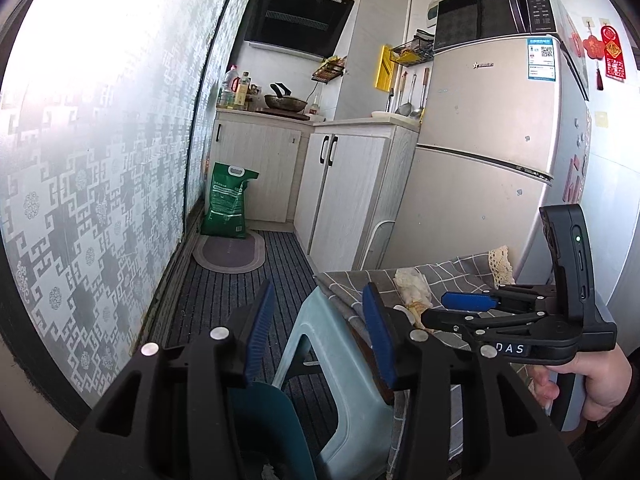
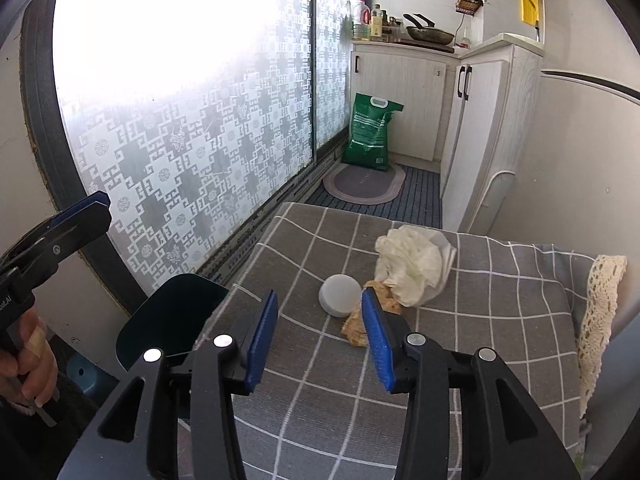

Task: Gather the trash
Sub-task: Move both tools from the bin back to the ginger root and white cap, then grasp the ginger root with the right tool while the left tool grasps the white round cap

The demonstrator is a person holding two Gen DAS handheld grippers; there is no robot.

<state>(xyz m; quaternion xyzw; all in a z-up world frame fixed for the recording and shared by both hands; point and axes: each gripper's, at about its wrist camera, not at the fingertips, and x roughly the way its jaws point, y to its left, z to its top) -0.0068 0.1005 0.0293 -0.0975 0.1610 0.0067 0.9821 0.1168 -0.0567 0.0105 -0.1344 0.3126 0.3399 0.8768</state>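
Observation:
On a grey checked cloth (image 2: 500, 320) lie a crumpled white tissue (image 2: 416, 264), a white round cap (image 2: 340, 295) and a tan crumpled scrap (image 2: 370, 314). My right gripper (image 2: 320, 332) is open just before the cap and scrap, its right pad (image 2: 378, 344) touching the scrap. The right gripper also shows in the left wrist view (image 1: 452, 306), open over the tissue (image 1: 412, 286). My left gripper (image 1: 316, 332) is open and empty, held left of the cloth above a dark teal bin (image 1: 264, 416). The bin (image 2: 172, 316) stands beside the cloth's left edge.
A pale blue plastic stool (image 1: 320, 360) stands below the left gripper. A frosted patterned sliding door (image 2: 180, 120) runs along the left. A green sack (image 2: 370, 132), an oval mat (image 2: 364, 184), white cabinets (image 2: 472, 120) and a fridge (image 1: 492, 140) stand beyond.

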